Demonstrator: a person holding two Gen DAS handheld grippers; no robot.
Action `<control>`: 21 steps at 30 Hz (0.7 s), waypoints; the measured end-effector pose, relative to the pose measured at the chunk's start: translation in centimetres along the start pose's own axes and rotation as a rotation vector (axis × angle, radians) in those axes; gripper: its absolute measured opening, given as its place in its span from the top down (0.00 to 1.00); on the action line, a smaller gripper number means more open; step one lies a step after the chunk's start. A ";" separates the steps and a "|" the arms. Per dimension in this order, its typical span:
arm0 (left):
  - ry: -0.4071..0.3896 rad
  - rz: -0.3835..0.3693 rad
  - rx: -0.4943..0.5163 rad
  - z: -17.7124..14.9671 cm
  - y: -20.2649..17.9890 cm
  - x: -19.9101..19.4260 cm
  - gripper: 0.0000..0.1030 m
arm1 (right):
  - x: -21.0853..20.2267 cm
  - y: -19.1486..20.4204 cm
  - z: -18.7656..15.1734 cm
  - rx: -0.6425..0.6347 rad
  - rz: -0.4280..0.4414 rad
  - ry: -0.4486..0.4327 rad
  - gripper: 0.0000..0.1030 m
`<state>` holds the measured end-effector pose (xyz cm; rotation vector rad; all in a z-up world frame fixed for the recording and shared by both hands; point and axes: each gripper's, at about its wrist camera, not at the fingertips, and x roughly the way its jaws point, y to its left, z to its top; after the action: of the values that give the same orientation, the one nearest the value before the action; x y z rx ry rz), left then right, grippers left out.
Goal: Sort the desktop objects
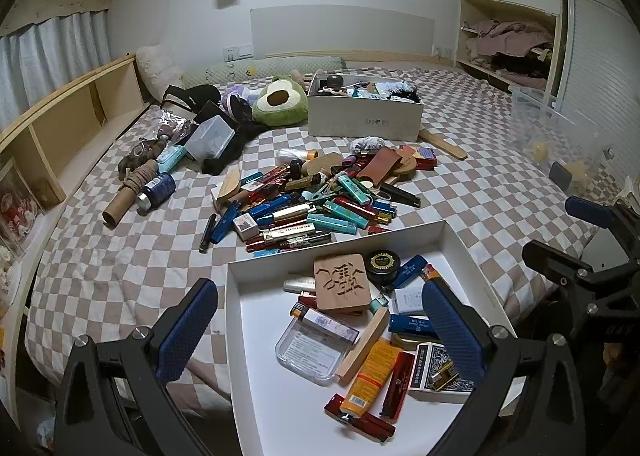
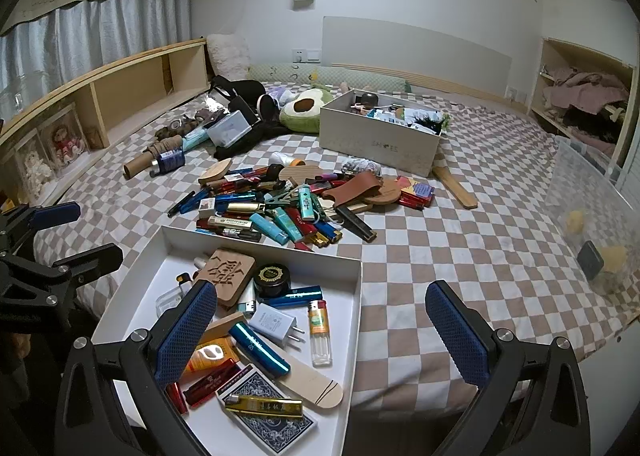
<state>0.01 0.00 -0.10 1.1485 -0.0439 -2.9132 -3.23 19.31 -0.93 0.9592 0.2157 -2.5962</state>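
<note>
Sorting looks partly done, at a guess well under half.

The white tray is sitting at the near edge of the bed and is already holding a share of the goods: a carved wooden block, a black tin, a card pack, an orange tube, a charger, several lighters.

The main pile is lying just beyond the tray's far wall, still large: lighters, pens, wooden pieces, a brown leather pouch. Farther beyond the pile, the shoebox is standing full of other bits. Left of the pile, a cardboard tube and a clear box are lying loose.

Left tool is hovering over the tray, jaws spread wide, nothing between them gripped. Right tool is hanging over the tray's right rim, likewise wide and empty.
</note>
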 end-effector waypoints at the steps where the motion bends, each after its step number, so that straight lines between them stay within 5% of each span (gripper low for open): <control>1: 0.001 0.001 0.000 0.0 0.0 0.0 0.00 | 0.0 0.0 0.0 0.000 0.000 0.000 0.00; 21: 0.012 -0.005 0.000 -0.5 0.3 0.5 0.00 | 0.0 0.1 -0.1 -0.002 -0.003 0.002 0.00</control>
<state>0.01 -0.29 -0.77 1.1674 -0.0407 -2.9105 -3.13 19.27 -0.96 0.9620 0.2204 -2.5976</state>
